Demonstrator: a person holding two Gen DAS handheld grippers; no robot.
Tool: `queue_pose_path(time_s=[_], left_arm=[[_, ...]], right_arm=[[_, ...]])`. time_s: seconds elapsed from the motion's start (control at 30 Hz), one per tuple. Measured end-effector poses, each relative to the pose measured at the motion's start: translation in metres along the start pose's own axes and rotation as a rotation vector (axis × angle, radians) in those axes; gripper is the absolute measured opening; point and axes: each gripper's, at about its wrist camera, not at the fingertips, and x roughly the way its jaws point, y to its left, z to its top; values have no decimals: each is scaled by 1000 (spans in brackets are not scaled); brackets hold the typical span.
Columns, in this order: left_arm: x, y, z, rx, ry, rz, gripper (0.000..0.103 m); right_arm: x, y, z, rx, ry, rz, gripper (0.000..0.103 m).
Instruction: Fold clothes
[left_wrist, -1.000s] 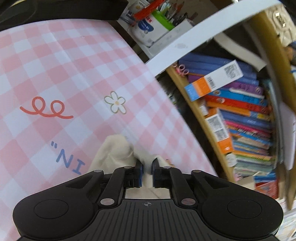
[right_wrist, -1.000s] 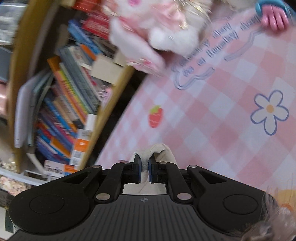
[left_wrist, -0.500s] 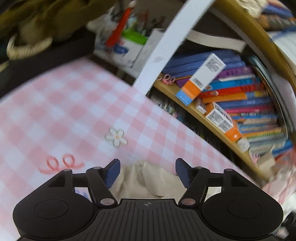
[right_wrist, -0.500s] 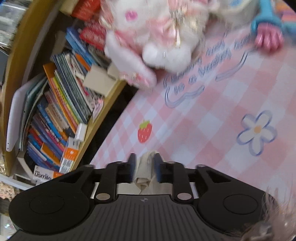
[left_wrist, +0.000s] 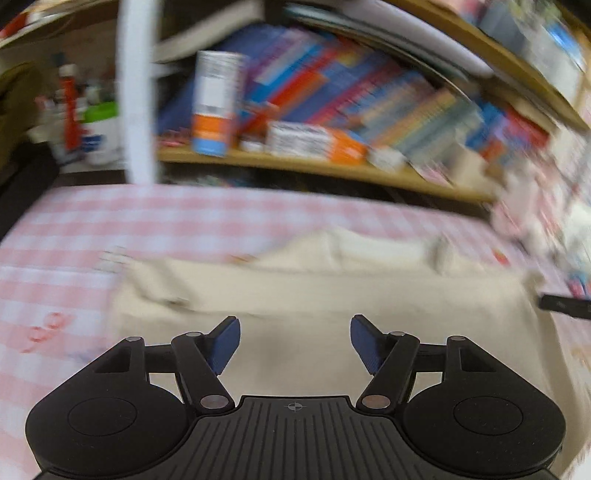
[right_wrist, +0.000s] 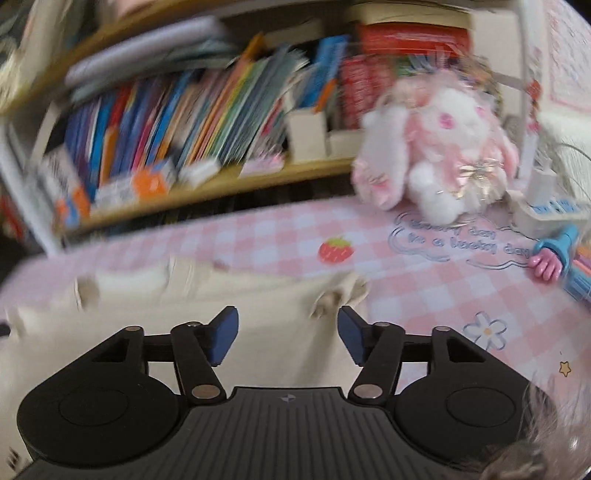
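Note:
A cream garment lies spread on the pink checked tablecloth, its far edge rumpled. My left gripper is open and empty, above the garment's near part. In the right wrist view the same garment lies left of centre on the tablecloth. My right gripper is open and empty, just above the garment near its right edge. Both views are motion-blurred.
A wooden bookshelf full of books runs along the table's far edge; it also shows in the right wrist view. A white and pink plush rabbit, a blue and pink toy and a white box sit far right.
Both grippers were shut on cream cloth and have opened, letting it go. Both have pulled back and levelled, so the garment now lies spread on the table in front of them.

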Motion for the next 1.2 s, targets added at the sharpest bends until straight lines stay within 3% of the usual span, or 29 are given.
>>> queue_pose_path(time_s=[0.27, 0.4, 0.93, 1.07, 1.2], left_arm=[[26, -42, -21, 165, 52, 14, 67], [28, -52, -28, 261, 31, 50, 69], [54, -47, -4, 261, 66, 34, 69], [76, -32, 18, 226, 82, 28, 72], [88, -16, 49, 154, 60, 63, 71]], right_arm=[[25, 31, -29, -112, 76, 6, 58], [28, 39, -39, -196, 77, -2, 65], [56, 52, -18, -229, 92, 13, 67], [80, 48, 3, -237, 99, 21, 69], [109, 42, 40, -243, 35, -59, 66]])
